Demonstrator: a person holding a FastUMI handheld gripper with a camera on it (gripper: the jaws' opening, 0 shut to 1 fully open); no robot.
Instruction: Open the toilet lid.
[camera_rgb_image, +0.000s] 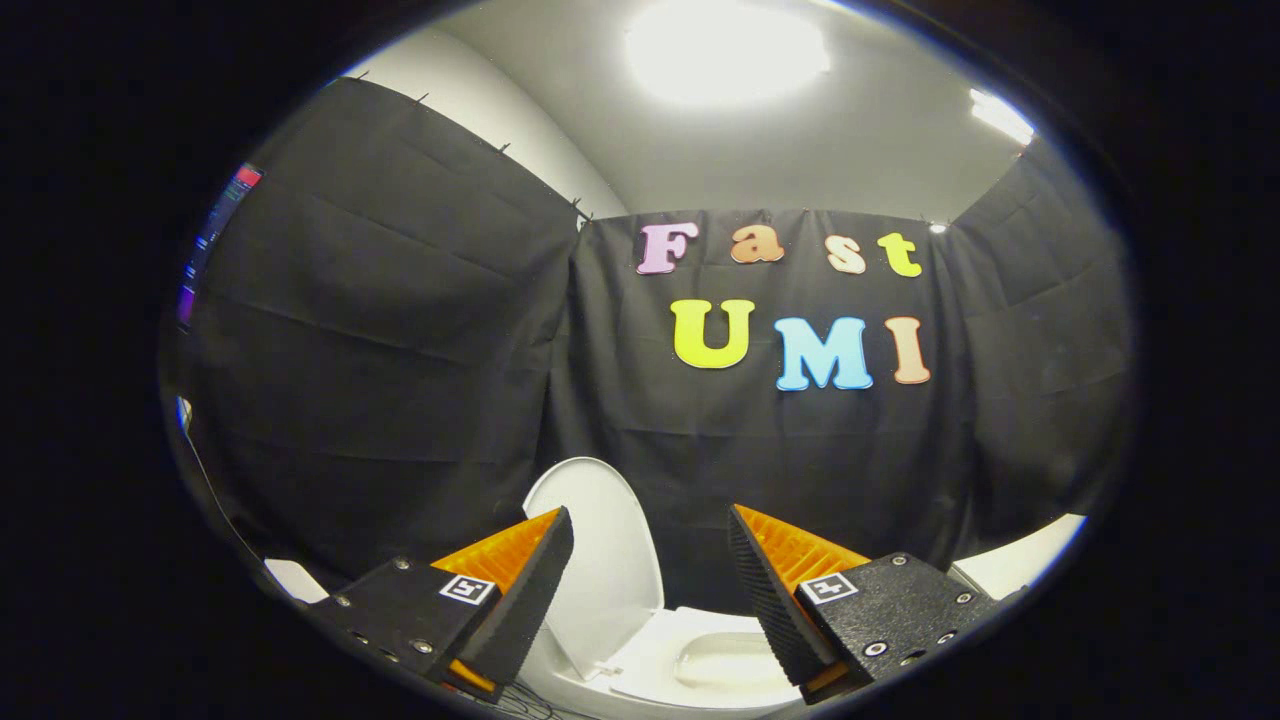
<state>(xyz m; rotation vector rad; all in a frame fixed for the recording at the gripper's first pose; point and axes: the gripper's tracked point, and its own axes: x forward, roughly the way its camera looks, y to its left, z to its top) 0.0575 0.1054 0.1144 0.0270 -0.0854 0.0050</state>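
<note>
A white toilet (650, 670) sits low in the gripper view, just beyond and below my fingers. Its white lid (600, 560) stands raised, tilted back toward the black cloth wall, with the seat and the bowl (725, 660) showing beneath it. My gripper (650, 528) is open, the two fingers wide apart with nothing between them. The left fingertip (545, 560) overlaps the lid's left edge in the view; I cannot tell whether it touches it. The right fingertip (755, 570) hangs to the right of the lid, above the bowl.
Black cloth walls (400, 350) close the booth on three sides behind the toilet. A white surface (1020, 565) shows at the lower right and a small white patch (295, 580) at the lower left. A bright ceiling light (725, 50) glows overhead.
</note>
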